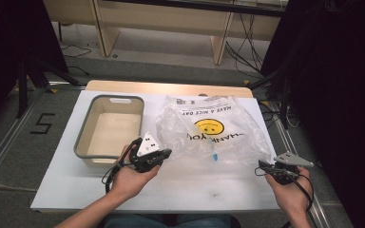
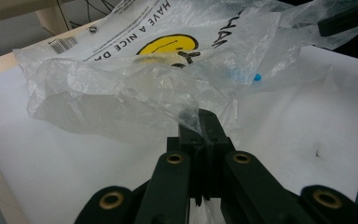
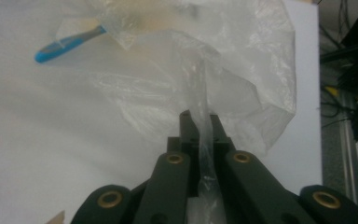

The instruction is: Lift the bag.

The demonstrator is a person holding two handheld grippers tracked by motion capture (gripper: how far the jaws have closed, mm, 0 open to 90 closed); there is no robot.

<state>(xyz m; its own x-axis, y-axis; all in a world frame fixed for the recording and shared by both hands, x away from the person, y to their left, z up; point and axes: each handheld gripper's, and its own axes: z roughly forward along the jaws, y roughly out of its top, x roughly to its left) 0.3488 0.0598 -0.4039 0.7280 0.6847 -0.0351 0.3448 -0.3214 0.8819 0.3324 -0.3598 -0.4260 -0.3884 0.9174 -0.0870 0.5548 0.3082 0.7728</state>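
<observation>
One clear plastic bag (image 1: 214, 130) lying crumpled on the white tabletop (image 1: 195, 185), right of one grey-rimmed bin (image 1: 108, 128) and just beside it. Long axis running roughly left to right across the tabletop, with the printed smiley and lettering upside down from the person's side, so the top of the print faces the near edge. One blue-handled tool (image 3: 70, 43) inside the bag, lying at a slant near the bag's near edge; what kind of tool, cannot tell. Two claws in use. Left claw (image 1: 164, 154) clamped shut on a fold of the bag's near left edge, film pinched between the jaws in the left gripper view (image 2: 200, 128). Right claw (image 1: 262, 166) likewise closed on a twisted strip of the bag's near right corner, film trapped between the jaws in the right gripper view (image 3: 200, 128). Left hand (image 1: 133, 178) palm up beneath its gripper, forearm angled in from the bottom; right hand (image 1: 292, 192) low at the tabletop's right near corner, claw pointing left toward the bag.
</observation>
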